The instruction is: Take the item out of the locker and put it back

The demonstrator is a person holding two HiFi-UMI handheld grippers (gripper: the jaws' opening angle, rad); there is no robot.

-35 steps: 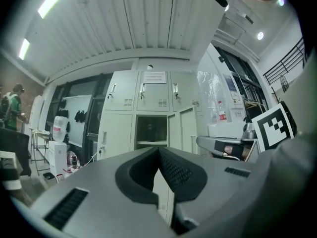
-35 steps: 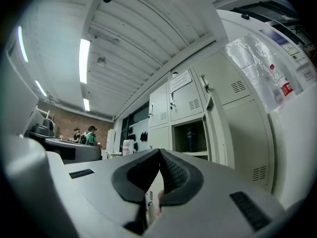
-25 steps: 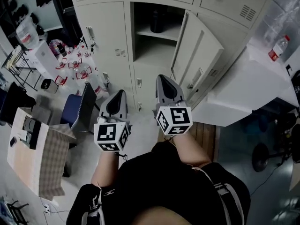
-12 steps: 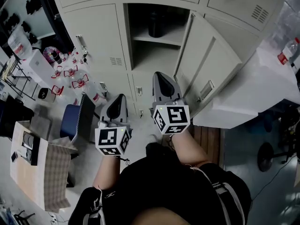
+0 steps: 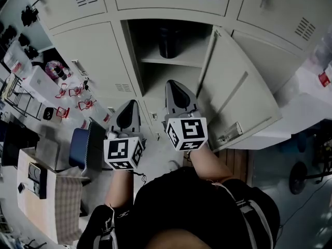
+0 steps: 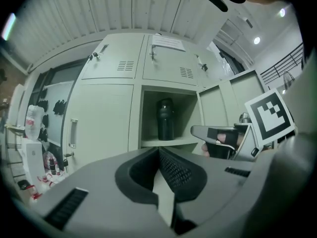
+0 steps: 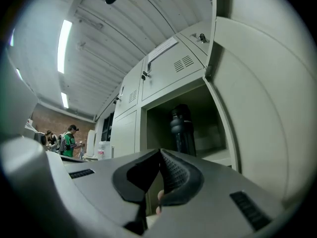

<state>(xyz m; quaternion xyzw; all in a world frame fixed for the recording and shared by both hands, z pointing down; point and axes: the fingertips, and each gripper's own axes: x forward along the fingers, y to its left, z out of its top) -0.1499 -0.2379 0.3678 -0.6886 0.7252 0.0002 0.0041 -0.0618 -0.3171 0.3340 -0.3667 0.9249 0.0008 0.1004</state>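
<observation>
The person stands facing the open locker (image 5: 134,45) with both tongs held out in front of the body, roughly level. The left tongs (image 5: 129,106) are clenched, the ribbed pads meeting at their tips with nothing caught between them. The right tongs (image 5: 174,84) are clenched as well and carry nothing; they sit a little ahead of the left pair, nearer the locker mouth.

The dark bottle (image 5: 167,41) stands upright on the shelf (image 5: 188,56) inside the locker, in the upper compartment, set back from the shelf's front edge. It is well apart from both tongs, and both gripper views look straight at it over their closed tips. The door (image 5: 238,90) hangs wide open to the right of the opening, just beside the right tongs. The neighbouring lockers on either side and above are shut.

Off to the left, on the floor, a blue chair (image 5: 81,147) stands near the lockers. To the right, past the open door, the corner of a pale worktop (image 5: 306,110) juts in
</observation>
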